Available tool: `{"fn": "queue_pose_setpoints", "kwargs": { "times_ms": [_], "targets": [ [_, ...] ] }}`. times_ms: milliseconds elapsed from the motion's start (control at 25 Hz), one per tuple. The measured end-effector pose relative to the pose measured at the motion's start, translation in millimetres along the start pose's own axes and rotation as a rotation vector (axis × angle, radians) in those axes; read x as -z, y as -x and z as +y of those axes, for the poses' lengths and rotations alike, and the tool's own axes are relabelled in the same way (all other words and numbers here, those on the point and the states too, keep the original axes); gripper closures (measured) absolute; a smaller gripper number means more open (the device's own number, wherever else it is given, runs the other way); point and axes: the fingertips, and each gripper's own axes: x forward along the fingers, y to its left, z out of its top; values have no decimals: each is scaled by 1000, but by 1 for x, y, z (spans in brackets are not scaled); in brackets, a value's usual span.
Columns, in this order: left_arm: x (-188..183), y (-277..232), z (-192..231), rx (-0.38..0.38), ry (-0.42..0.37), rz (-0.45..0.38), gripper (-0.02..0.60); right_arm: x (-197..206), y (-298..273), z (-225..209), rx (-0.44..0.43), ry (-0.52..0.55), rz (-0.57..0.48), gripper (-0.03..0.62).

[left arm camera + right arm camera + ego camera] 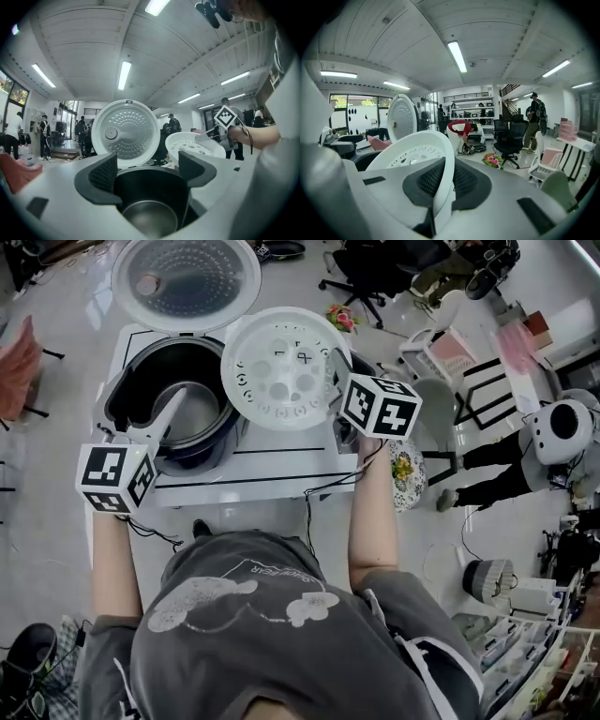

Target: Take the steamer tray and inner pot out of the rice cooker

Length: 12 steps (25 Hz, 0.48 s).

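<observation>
Jaws of the right hand-held gripper [440,182] are pinching the rim of the white steamer tray [279,368], holding it raised beside the rice cooker [120,395] so the well beneath is exposed. The left hand-held gripper [152,171] is hovering, jaws apart and empty, at the cooker mouth, apparently lining up on the inner pot [150,218] seated inside. Beyond, the lid [186,279] is standing open for access.
</observation>
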Motion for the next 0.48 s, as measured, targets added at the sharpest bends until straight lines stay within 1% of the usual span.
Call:
{"fn": "queue_pose_setpoints", "kwargs": {
  "times_ms": [240,480],
  "targets": [
    [-9,-18,-72,70,-1,-7,180,28,20,-51,31,-34,16,546],
    [-7,-39,-134,132,15,6,179,55,27,-99,73,-94,33,546]
  ]
}}
